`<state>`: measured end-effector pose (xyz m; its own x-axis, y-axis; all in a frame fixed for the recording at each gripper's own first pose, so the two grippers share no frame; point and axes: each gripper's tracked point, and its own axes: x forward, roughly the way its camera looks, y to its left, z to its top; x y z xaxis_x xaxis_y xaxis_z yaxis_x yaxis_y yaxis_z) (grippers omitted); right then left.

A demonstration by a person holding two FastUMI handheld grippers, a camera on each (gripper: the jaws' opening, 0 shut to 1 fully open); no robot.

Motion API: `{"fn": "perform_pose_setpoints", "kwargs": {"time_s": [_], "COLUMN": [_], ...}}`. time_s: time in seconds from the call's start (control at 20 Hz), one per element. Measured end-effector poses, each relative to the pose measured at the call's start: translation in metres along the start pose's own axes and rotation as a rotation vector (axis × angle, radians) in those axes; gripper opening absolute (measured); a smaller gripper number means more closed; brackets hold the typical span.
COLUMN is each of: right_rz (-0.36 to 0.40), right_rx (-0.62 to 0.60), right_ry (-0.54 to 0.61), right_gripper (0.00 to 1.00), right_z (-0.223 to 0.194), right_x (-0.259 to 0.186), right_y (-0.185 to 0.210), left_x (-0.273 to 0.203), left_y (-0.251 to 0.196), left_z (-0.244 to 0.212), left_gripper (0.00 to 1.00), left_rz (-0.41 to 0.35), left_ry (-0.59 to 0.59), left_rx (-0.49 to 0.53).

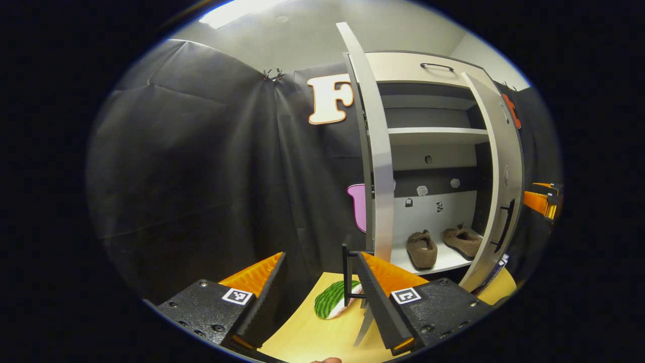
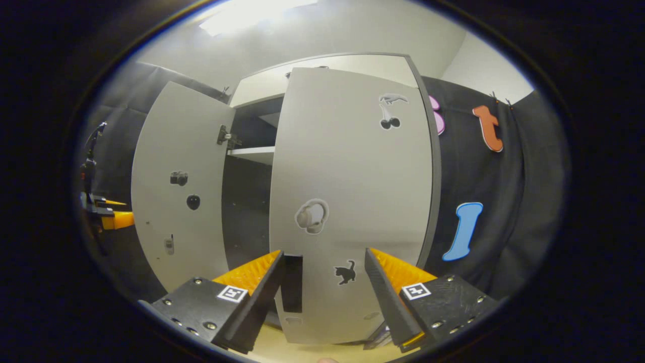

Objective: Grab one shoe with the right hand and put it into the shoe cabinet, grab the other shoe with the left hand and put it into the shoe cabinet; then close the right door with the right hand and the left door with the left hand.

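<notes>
Two brown shoes (image 1: 422,249) (image 1: 463,241) lie side by side on the bottom shelf of the white shoe cabinet (image 1: 433,131). The left door (image 1: 379,166) stands edge-on to me, and its black handle (image 1: 347,272) sits between the fingers of my open left gripper (image 1: 320,257), close to the right finger. The right door (image 1: 505,201) is swung partly shut. In the right gripper view, the right door (image 2: 352,201) is close ahead. My right gripper (image 2: 323,252) is open in front of it, with the door's black handle (image 2: 292,282) just inside the left finger.
A green striped object (image 1: 330,298) lies on the light wooden surface (image 1: 307,338) below the left door. The other gripper (image 1: 541,200) shows past the right door's edge. In the right gripper view, the left door (image 2: 181,191) stands wide open, with the other gripper (image 2: 108,214) beyond it.
</notes>
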<state>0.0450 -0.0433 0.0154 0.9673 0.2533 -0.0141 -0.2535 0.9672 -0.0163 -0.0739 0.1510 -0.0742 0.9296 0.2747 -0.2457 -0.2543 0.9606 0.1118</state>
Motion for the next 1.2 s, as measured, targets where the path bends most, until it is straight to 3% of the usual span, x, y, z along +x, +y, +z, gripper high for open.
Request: {"fn": "perform_pose_setpoints", "kwargs": {"time_s": [0.2,0.25,0.7,0.75,0.95,1.05,1.1,1.2], "right_rz": [-0.005,-0.005,-0.017,-0.02,-0.043,-0.06,-0.066,-0.078], "right_rx": [0.024,0.03,0.068,0.067,0.069,0.074,0.081,0.097], "right_ry": [-0.007,-0.005,-0.001,-0.001,0.006,0.011,0.014,0.019], "right_gripper": [0.98,0.93,0.95,0.95,0.95,0.95,0.95,0.95], "right_z": [0.0,-0.001,-0.004,-0.004,-0.005,-0.007,-0.006,-0.008], "right_x": [-0.001,-0.001,-0.003,-0.003,-0.005,-0.006,-0.006,-0.008], "right_y": [0.0,0.0,-0.001,-0.001,-0.004,-0.005,-0.005,-0.007], "left_x": [-0.002,-0.003,-0.008,-0.008,-0.007,-0.006,-0.005,0.003], "left_y": [-0.005,-0.008,-0.057,-0.065,-0.094,-0.106,-0.113,-0.121], "left_z": [-0.001,-0.002,0.002,0.001,0.003,0.005,0.006,0.004], "left_gripper": [0.83,0.8,0.79,0.82,0.79,0.82,0.79,0.79], "left_rz": [-0.01,-0.019,-0.163,-0.184,-0.257,-0.289,-0.305,-0.31], "left_ry": [0.004,0.006,-0.004,-0.006,-0.016,-0.023,-0.025,-0.023], "left_rx": [-0.044,-0.052,-0.082,-0.085,-0.096,-0.094,-0.099,-0.094]}}
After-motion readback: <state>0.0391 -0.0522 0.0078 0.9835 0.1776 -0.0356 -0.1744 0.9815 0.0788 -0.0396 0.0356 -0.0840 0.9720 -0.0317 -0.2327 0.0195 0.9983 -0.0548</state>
